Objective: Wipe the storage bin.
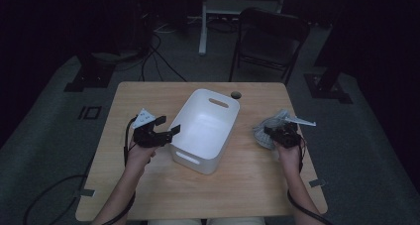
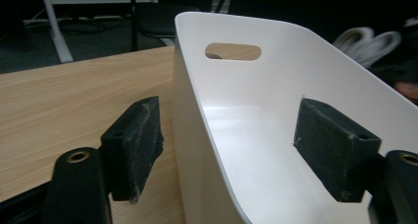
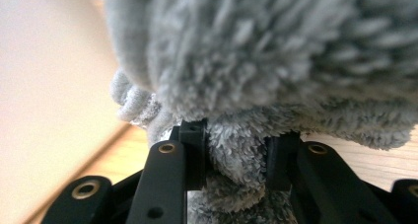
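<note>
Grey fluffy cloth (image 3: 256, 86) sits clamped between the pads of the right gripper (image 3: 235, 157), a fold of its pile squeezed tight in the narrow gap while the rest of the cloth bulges above the jaws. From the high view the same right gripper (image 1: 283, 135) is over the right part of the wooden bench (image 1: 148, 185), with the cloth (image 1: 277, 123) bunched around its tip, well apart from the white plastic bin (image 1: 225, 131) that stands in the middle of the bench. Whether the cloth rests on the wood or hangs just above it I cannot tell. The left gripper (image 1: 166, 128) is at the left wall of the bin, near its closer end, and its jaws stand apart astride that wall: in the left gripper view one pad (image 2: 135, 145) is outside, over the bench (image 2: 59, 100), and the other pad is inside the bin (image 2: 246, 100), neither of them pressing on the plastic. The bin's inside is bare white, with an oval handle slot (image 2: 233, 52) cut through the far end wall and another in the near wall. The person's forearms come in from the lower edge of the high view, one to each gripper, and a black cable trails from each. Beyond the bench stands a dark folding chair (image 1: 270, 39) on the grey floor.
</note>
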Tool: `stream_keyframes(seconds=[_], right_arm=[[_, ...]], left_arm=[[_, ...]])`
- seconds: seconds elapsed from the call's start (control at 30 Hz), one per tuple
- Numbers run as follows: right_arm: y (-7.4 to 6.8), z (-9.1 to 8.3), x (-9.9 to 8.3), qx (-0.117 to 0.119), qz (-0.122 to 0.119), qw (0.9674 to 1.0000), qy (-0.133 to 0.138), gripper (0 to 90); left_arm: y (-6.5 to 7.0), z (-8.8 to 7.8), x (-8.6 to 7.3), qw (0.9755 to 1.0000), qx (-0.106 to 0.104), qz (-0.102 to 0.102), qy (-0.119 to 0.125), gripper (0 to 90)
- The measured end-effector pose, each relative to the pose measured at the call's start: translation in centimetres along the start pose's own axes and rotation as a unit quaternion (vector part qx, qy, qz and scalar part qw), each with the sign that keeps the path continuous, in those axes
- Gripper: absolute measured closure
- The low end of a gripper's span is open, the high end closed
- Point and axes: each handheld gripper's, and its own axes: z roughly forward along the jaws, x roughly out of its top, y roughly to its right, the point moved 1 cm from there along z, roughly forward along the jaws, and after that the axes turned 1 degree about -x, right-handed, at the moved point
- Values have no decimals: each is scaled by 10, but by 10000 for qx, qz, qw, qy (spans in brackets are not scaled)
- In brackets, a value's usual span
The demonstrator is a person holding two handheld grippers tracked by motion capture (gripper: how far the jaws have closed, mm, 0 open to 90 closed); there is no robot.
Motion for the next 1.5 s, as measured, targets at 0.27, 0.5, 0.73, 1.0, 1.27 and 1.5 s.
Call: stream_keyframes(seconds=[0.27,0.5,0.73,1.0,1.27,1.5], right_arm=[[19,38,-1,-171,163,9995,-215,419],[14,31,7,21,84,9999,99,249],[11,18,14,475,-266,9978,385,155],[11,5,17,439,-493,9966,486,144],[8,-5,11,498,-696,9956,383,144],[-2,-14,-1,661,-827,9938,327,144]], left_arm=[[2,-1,2,10000,39,76,15,252],[2,0,2,9999,74,137,35,174],[-1,-8,6,9998,-26,18,213,174],[-5,-20,11,9995,71,34,296,157],[-11,-40,6,9997,95,-54,228,152],[-13,-53,-7,9998,102,49,154,152]])
